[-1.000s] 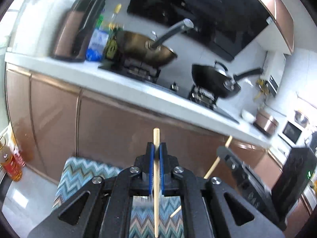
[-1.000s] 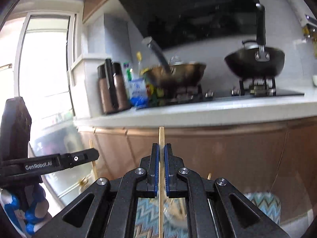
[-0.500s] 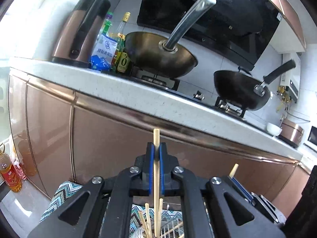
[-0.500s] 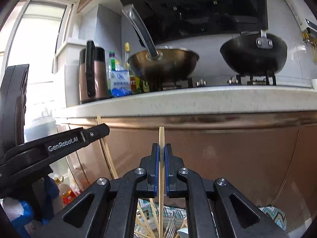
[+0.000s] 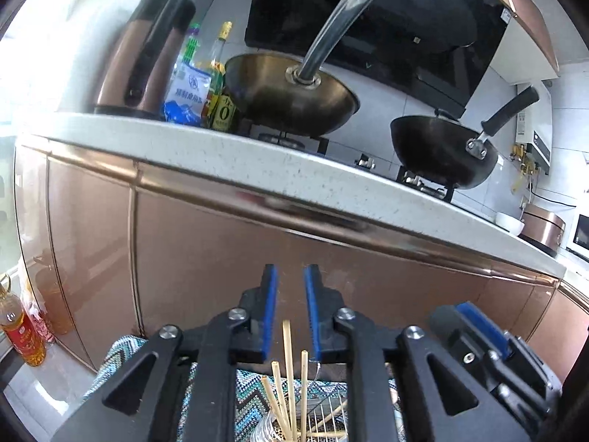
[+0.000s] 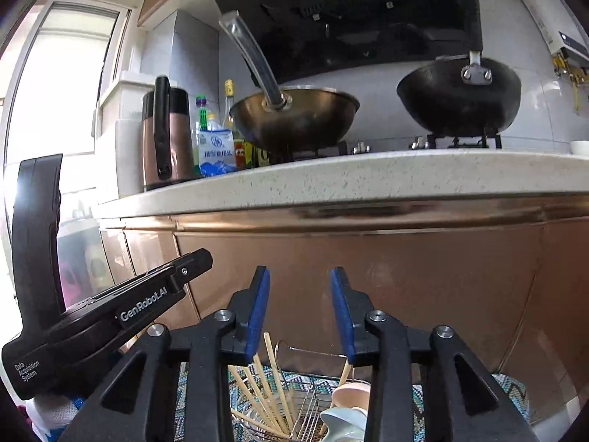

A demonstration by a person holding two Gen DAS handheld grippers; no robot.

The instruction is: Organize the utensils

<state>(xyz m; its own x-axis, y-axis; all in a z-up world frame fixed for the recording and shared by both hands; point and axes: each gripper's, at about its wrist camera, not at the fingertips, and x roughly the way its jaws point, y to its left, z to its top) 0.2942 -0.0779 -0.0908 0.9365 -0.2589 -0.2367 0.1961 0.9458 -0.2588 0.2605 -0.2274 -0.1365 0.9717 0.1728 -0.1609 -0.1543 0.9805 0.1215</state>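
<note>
Left wrist view: left tool [image 5: 291, 309] just opened, empty; its thin wooden chopstick [image 5: 288, 361] now stands below. Right tool [image 6: 299, 313] opened too, nothing held.

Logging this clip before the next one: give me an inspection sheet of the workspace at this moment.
Surface: zigzag-patterned cloth below the grippers.
Job's things: wooden chopsticks upright in a wire rack; none in either gripper.
Clutter: cups in the rack.
Grippers: left gripper and right gripper open, jaws just opened, above the chopsticks.
Cables: nothing seen.
Surroundings: countertop, brass wok, black wok, kettle, salt bag, oil bottle.
</note>
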